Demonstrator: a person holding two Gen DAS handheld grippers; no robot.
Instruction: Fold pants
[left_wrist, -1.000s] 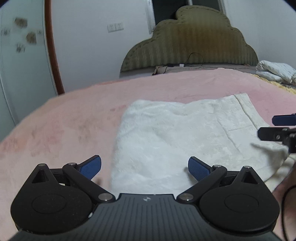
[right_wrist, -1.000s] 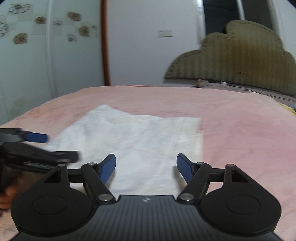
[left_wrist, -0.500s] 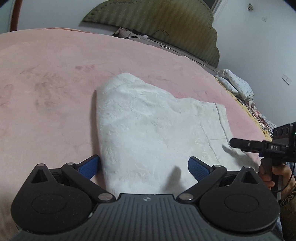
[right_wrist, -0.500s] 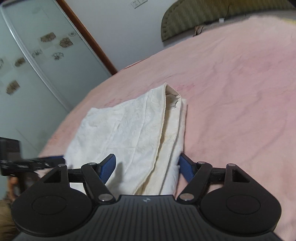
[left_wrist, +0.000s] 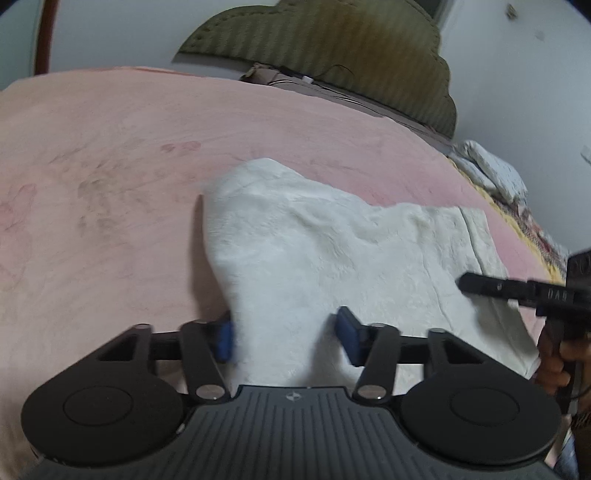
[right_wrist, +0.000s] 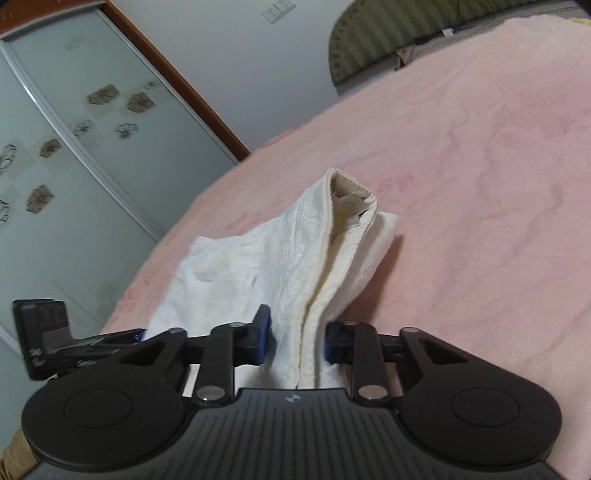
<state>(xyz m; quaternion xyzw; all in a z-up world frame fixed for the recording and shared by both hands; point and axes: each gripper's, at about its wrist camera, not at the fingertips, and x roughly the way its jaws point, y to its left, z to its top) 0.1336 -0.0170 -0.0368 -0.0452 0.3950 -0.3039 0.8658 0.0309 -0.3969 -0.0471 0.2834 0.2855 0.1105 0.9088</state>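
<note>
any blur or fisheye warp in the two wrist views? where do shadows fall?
Left wrist view: overall soft, motion smear on the left claw pads; dark shadow along the left edge of the white pants; pink blanket bulges from fisheye. Right wrist view: sharper, waistband legible, shadow right of it; door frame tilted, corners vignetted.

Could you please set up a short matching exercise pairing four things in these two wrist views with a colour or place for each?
Things:
1. pants
2. blanket
3. headboard
4. sliding door

Descriptions:
A. olive green, at the far end of the bed
B. white, lying between the fingers of both grippers
C. pale glass with flower prints
D. pink, spread under the garment

Pairs: 1-B, 2-D, 3-A, 4-C
</note>
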